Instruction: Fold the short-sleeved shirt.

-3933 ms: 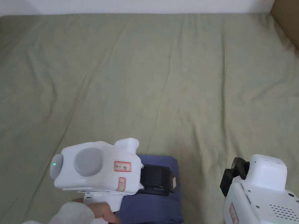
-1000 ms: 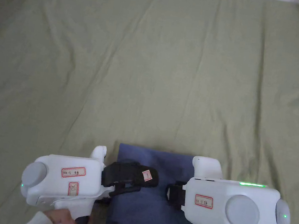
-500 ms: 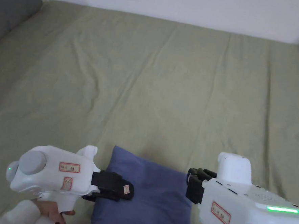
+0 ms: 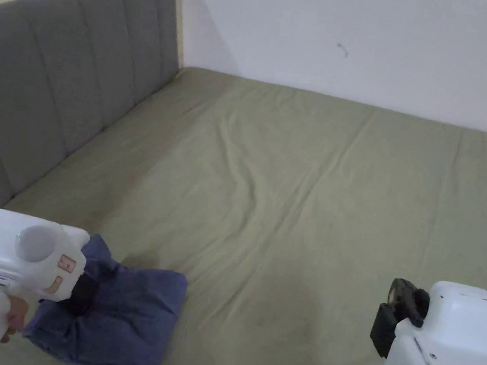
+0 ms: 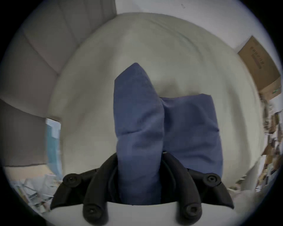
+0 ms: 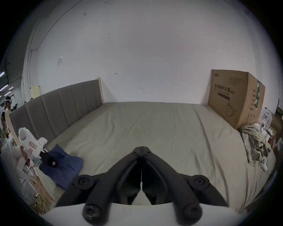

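Left gripper [image 4: 81,294]: jaws pinched a thick bunch of the folded shirt [image 4: 126,316], the cloth running up between them in the left gripper view.
Right gripper [image 6: 141,152]: jaws pressed together on nothing, held above the bare bed sheet [image 4: 301,198], well apart from the shirt.
Shirt position: blue bundle lay at the near left corner of the bed, close to the grey headboard [image 4: 53,96]; one corner stood raised at the grip while the rest sagged onto the sheet.
Task stage (judged): folding looked complete; the bundle appeared to be in transfer or final placement.
Risk 1: layers could slide apart, because a single grip held one edge and the free side hung unsupported.
Risk 2: the fold could open on release if the raised corner dropped instead of being laid flat.
Risk 3: the bundle could slip off the bed, since it sat near the mattress edge.
Surroundings: cardboard box [image 6: 235,97] and a heap of clothes [image 6: 254,142] at the far right, clear of the work.
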Tool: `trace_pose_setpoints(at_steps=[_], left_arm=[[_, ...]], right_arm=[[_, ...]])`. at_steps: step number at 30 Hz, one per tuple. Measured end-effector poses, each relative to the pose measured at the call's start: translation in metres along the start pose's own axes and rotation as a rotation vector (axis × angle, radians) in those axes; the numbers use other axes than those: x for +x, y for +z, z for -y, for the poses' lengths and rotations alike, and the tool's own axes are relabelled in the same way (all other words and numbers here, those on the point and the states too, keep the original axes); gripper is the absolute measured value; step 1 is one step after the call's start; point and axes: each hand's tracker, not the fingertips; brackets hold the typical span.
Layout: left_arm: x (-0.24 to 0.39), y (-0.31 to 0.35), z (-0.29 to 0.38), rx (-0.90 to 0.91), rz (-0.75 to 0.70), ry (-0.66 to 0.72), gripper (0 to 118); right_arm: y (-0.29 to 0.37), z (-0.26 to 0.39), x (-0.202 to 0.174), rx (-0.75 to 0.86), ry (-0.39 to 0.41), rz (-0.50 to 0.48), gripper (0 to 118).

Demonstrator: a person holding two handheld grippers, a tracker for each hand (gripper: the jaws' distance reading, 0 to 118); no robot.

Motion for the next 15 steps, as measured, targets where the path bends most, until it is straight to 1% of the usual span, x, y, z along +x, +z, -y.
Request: trace_pose_setpoints(at_steps=[3, 5, 8, 9, 10, 11, 12, 13, 14, 15], left_arm=[[-0.019, -0.004, -0.006, 0.012, -0.093, -0.033, 27], [-0.020, -0.007, -0.008, 0.013, -0.167, -0.067, 27], [-0.015, -0.016, -0.013, 0.035, -0.308, -0.187, 27], [-0.012, -0.018, -0.013, 0.044, -0.331, -0.208, 29], [-0.010, -0.020, -0.013, 0.051, -0.339, -0.219, 38], [-0.007, -0.022, -0.013, 0.057, -0.370, -0.226, 52], [-0.006, -0.024, -0.011, 0.065, -0.422, -0.240, 81], [-0.005, -0.023, -0.010, 0.077, -0.460, -0.245, 97], [-0.006, -0.019, -0.009, 0.100, -0.469, -0.228, 105], [-0.006, -0.013, -0.008, 0.138, -0.444, -0.204, 105]], right_arm=[[-0.006, 0.003, -0.003, -0.004, -0.008, 0.020, 1], [-0.013, 0.005, -0.002, -0.041, 0.003, 0.024, 1], [-0.017, 0.011, -0.003, -0.064, 0.005, 0.029, 1], [-0.018, 0.012, -0.002, -0.071, 0.005, 0.029, 1], [-0.020, 0.013, -0.002, -0.079, 0.007, 0.029, 1], [-0.022, 0.013, -0.002, -0.088, 0.008, 0.026, 1], [-0.024, 0.013, -0.002, -0.095, 0.009, 0.024, 1], [-0.024, 0.014, -0.001, -0.099, 0.010, 0.019, 1], [-0.024, 0.015, -0.001, -0.101, 0.012, 0.015, 1], [-0.024, 0.015, 0.000, -0.101, 0.014, 0.014, 1]])
